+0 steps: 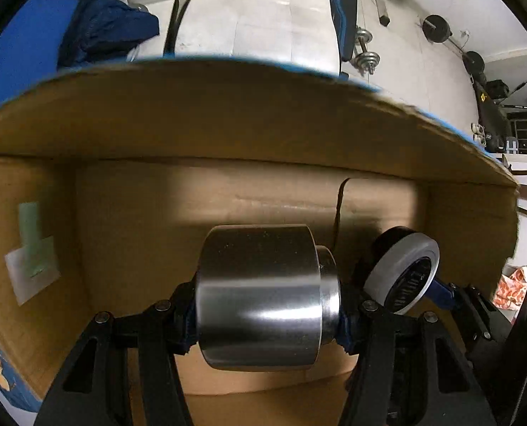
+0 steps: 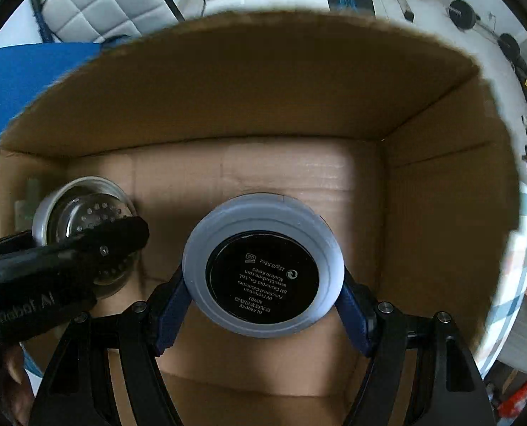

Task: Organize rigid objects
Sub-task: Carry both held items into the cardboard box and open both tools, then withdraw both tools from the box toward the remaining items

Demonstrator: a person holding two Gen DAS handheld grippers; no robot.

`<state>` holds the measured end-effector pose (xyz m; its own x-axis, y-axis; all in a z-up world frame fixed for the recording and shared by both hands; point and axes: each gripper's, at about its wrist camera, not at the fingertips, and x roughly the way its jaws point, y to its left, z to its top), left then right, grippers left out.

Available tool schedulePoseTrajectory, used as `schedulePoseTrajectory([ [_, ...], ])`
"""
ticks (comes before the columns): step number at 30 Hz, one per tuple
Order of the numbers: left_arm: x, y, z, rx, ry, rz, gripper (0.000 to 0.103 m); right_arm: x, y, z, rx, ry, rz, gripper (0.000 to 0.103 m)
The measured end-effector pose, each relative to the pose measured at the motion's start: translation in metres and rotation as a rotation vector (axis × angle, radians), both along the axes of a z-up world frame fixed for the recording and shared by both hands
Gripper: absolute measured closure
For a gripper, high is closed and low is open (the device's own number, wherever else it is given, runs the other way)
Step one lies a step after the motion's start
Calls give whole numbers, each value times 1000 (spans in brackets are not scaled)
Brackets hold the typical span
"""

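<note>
Squarely clamped: shiny steel cup [image 1: 263,298].

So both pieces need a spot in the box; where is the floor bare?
The box floor looks bare throughout: an open stretch runs from the left wall with the taped label to the right wall. The only crowding is up here, where the steel cup and round compact hang side by side.

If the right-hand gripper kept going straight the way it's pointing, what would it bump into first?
Probably the bare floor of the cardboard box. The right gripper, clamped on the round compact, points down into the box, and nothing lies under it. The metal cup sits off to its side. Depth is hard to judge.
</note>
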<state>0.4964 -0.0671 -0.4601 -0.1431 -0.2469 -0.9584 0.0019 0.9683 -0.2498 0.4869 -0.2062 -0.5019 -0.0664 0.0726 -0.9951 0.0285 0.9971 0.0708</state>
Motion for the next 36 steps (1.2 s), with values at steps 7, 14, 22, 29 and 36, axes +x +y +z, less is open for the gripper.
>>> schedulePoseTrajectory([
  [7, 7, -12, -2, -5, 13, -26, 43, 14, -3, -16, 6, 24, -5, 26],
  [14, 0, -6, 11, 1, 42, -22, 39, 23, -5, -23, 28, 59, -23, 25],
  [22, -23, 8, 47, 37, -42, -24, 19, 13, -4, -5, 66, 27, -29, 16],
  [29, -57, 24, 81, 74, -164, 19, 4, -18, 8, 32, 48, -34, -8, 0],
  [36, -92, 28, 99, 102, -249, 47, 1, -65, 16, 60, -8, -97, 2, 0],
])
